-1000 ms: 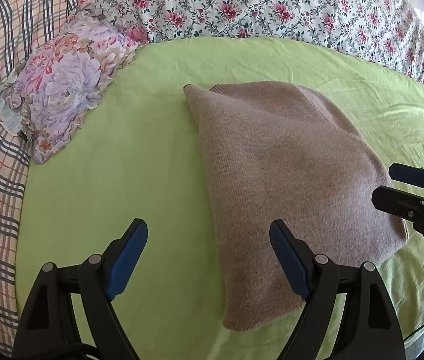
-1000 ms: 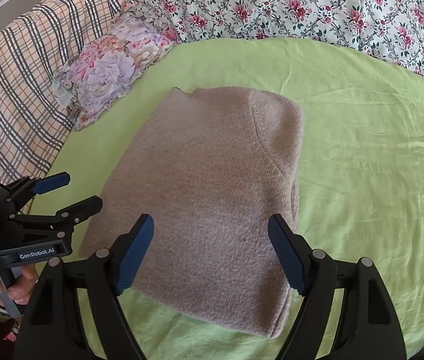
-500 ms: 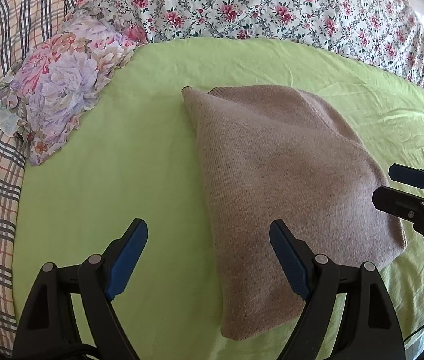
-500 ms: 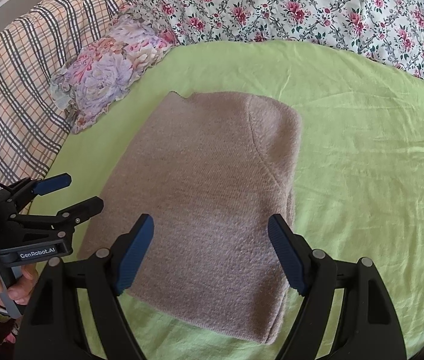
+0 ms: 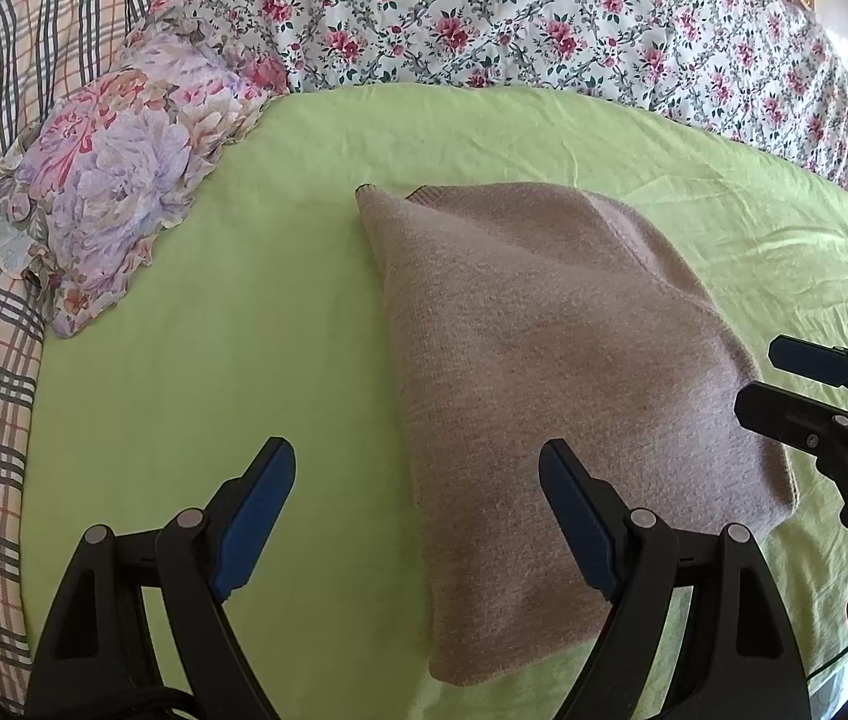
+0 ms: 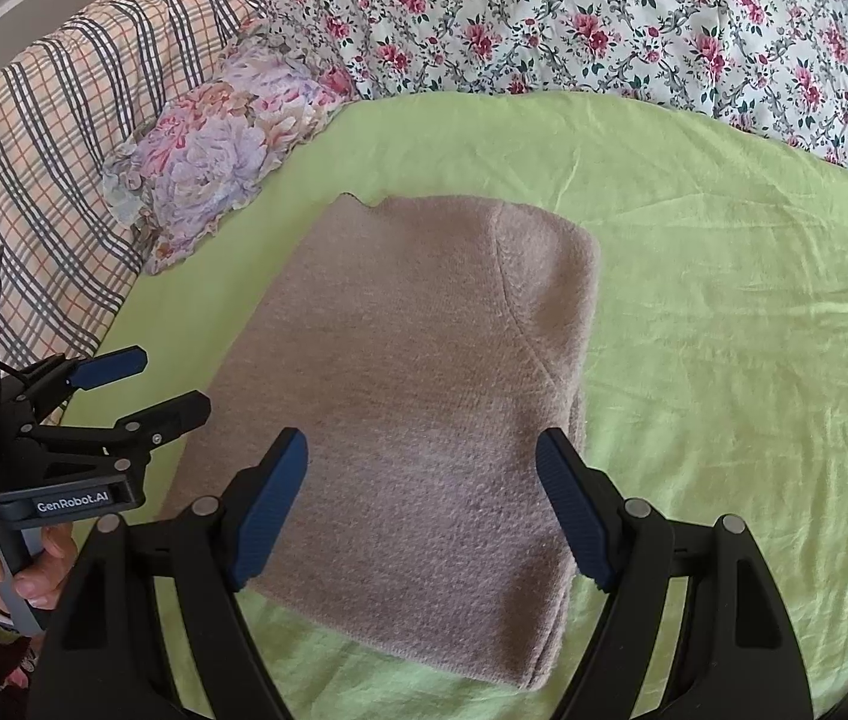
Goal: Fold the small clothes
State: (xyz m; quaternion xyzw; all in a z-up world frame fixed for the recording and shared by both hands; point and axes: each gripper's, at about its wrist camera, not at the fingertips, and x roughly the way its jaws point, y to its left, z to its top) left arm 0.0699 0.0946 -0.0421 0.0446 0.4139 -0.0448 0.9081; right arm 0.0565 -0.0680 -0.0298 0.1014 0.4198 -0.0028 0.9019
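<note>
The bed's green sheet [image 5: 196, 372] takes up most of what I can see, smooth with a few light creases. Behind it runs a white quilt with red flowers [image 5: 514, 18], and a checked blanket [image 6: 52, 138] lies along the left side. A floral pillow [image 5: 118, 204] in pinks and lilacs sits in that corner, between the two covers and touching the sheet's edge.

The folded beige sweater [image 6: 418, 396] lies flat in the middle of the sheet, well apart from the pillow, its knit fuzzy and a seam curving down its right part.

The right hand-held gripper [image 6: 421, 510] hangs over the sweater's near edge with its blue pads spread wide, holding nothing. The left hand-held gripper [image 5: 415, 516] is likewise spread and empty, one pad above bare sheet and the other above the sweater's left side.
</note>
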